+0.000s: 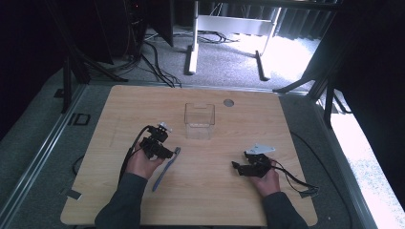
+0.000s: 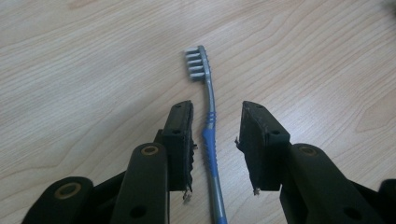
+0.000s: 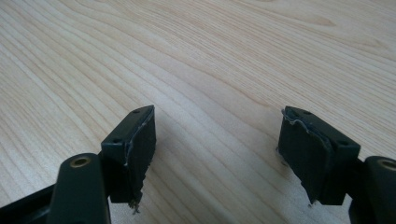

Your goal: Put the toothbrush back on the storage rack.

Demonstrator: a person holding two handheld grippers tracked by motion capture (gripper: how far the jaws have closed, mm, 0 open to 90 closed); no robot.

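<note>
left gripper (image 1: 168, 151): held in the person's left hand at about 8 o'clock on the table; in the left gripper view (image 2: 215, 126) its jaws stand apart at a narrow gap, one on each side of the handle, neither pad touching it.
toothbrush (image 1: 166, 168): lies flat on the wood, blue and grey, running from 7 o'clock up to 1 o'clock in the high view; in the left gripper view (image 2: 208, 122) the bristle head points to 12 o'clock, bristles facing 9 o'clock, handle passing down between the jaws.
clear box (image 1: 199, 121): upright at the table's middle, toward 12 o'clock, near the left gripper at its 1 o'clock but apart from it.
table (image 1: 143, 102): light wood, with a small round grey cap (image 1: 229, 102) at 12 o'clock.
right gripper (image 1: 239, 166): held in the right hand at about 4 o'clock, low over bare wood, well apart from the toothbrush; in the right gripper view (image 3: 217, 140) its jaws are spread wide with nothing between them.
</note>
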